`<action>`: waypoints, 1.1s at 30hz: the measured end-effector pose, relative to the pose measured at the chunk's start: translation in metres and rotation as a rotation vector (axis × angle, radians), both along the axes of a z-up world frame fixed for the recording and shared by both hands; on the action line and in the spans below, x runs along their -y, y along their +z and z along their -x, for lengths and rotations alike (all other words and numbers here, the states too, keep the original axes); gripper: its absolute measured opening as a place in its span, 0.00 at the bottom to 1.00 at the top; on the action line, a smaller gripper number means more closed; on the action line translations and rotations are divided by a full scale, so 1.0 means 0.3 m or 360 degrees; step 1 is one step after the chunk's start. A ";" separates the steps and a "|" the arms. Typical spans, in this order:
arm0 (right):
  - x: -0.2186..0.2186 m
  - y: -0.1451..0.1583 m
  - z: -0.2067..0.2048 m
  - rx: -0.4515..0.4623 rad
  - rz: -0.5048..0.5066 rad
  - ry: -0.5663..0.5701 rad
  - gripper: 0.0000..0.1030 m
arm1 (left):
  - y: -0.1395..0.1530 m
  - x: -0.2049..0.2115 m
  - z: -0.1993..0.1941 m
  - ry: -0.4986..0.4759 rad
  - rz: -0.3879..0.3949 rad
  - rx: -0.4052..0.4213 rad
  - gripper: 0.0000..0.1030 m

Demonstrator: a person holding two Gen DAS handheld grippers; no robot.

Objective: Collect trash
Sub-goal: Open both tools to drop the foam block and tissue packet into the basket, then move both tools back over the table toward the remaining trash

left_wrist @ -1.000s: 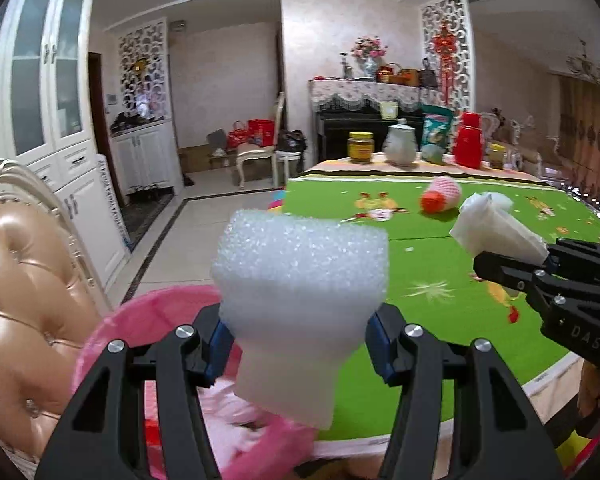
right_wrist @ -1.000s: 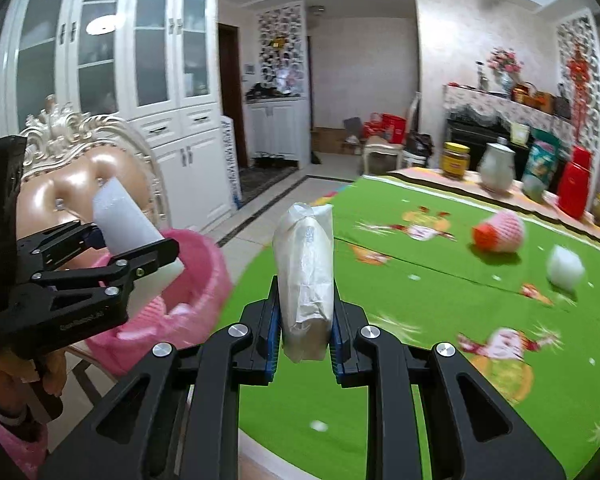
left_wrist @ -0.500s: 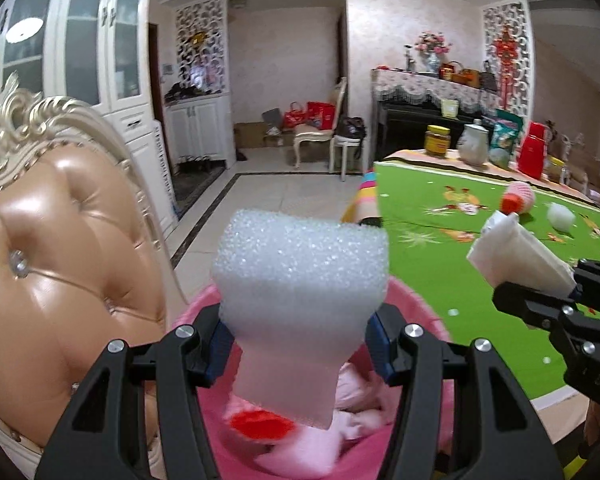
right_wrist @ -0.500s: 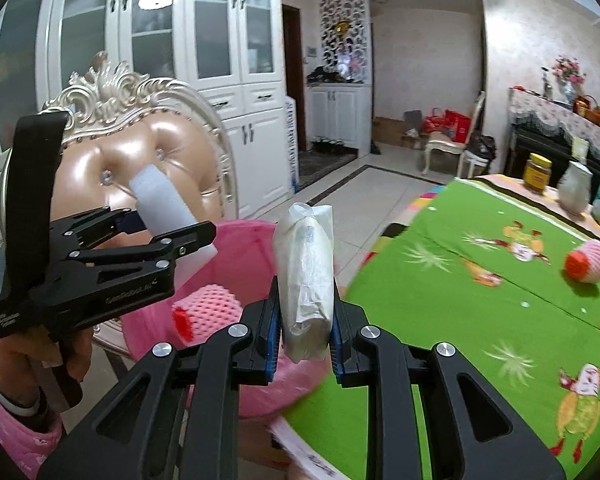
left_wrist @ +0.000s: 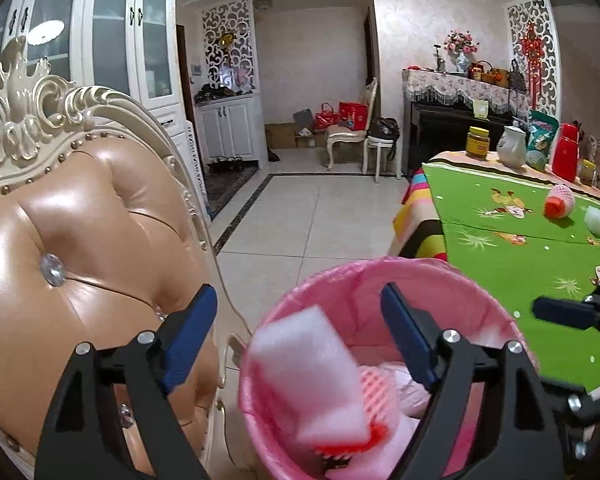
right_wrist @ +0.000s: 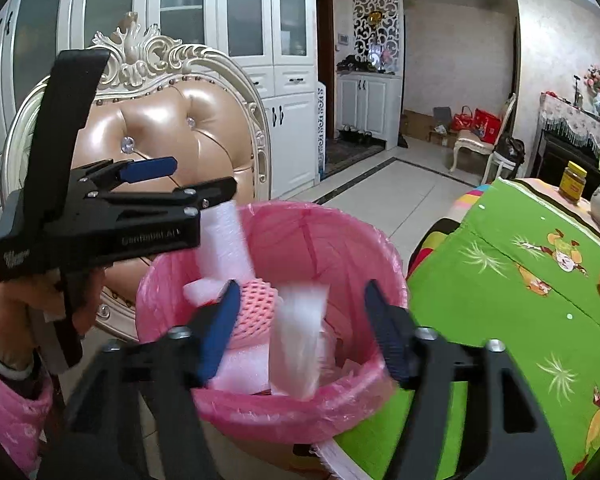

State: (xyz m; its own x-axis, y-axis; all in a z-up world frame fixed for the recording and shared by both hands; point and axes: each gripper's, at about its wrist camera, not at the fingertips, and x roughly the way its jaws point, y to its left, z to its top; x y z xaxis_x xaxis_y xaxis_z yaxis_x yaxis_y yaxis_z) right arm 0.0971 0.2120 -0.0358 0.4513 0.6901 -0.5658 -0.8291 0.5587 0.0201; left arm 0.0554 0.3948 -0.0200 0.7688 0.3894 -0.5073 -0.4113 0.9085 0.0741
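A bin lined with a pink bag (left_wrist: 380,276) (right_wrist: 340,220) stands between a chair and the table. My left gripper (left_wrist: 298,320) hangs over it with its jaws opening. A white foam block (left_wrist: 308,380) drops free below them into the bin. The right wrist view shows that left gripper (right_wrist: 202,176) from the side, with the foam block (right_wrist: 224,240) under it. My right gripper (right_wrist: 302,320) is also above the bin, jaws opening, and a clear plastic wrapper (right_wrist: 296,344) falls loose between its pads. A pink foam net (right_wrist: 256,296) lies inside.
An ornate chair with a tan padded back (left_wrist: 80,240) stands close on the bin's left. The table with a green cloth (left_wrist: 520,248) is on the right, carrying a pink foam net (left_wrist: 560,200), a white foam piece (left_wrist: 596,220), a jar, a jug and a red flask.
Both grippers moved from over the table to above the pink bin. Both have opened, and the foam block and the plastic wrapper have left the pads and are dropping in.
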 end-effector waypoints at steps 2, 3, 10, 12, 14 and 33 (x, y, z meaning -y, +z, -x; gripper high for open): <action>0.023 0.003 -0.006 -0.0001 0.0002 -0.0025 0.61 | 0.010 0.002 0.012 0.0028 0.0003 0.0032 0.86; 0.049 0.008 -0.009 -0.0003 -0.0005 -0.0043 0.61 | 0.017 0.004 0.020 0.0041 0.0003 0.0048 0.90; 0.277 0.050 -0.049 0.0027 -0.0053 -0.0241 0.64 | 0.060 0.128 0.036 -0.0013 0.0023 0.0114 0.96; 0.376 0.067 -0.080 0.0034 -0.0071 -0.0340 0.65 | 0.083 0.218 0.009 -0.0104 0.0006 0.0139 0.96; 0.471 0.082 -0.116 0.0048 -0.0079 -0.0441 0.67 | 0.100 0.328 -0.033 -0.0209 -0.0021 0.0144 0.96; 1.368 -0.045 -0.519 -0.0114 0.0068 -0.1279 0.78 | -0.072 1.294 -0.730 -0.0757 0.0041 -0.0116 0.96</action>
State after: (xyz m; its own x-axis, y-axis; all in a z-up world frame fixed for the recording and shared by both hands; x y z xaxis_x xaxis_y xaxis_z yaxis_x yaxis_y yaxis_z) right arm 0.2529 -0.1985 -0.0495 0.7619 0.1471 -0.6308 -0.1710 0.9850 0.0233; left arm 0.2745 0.0065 -0.0418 0.8206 -0.0099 -0.5715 0.0555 0.9965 0.0624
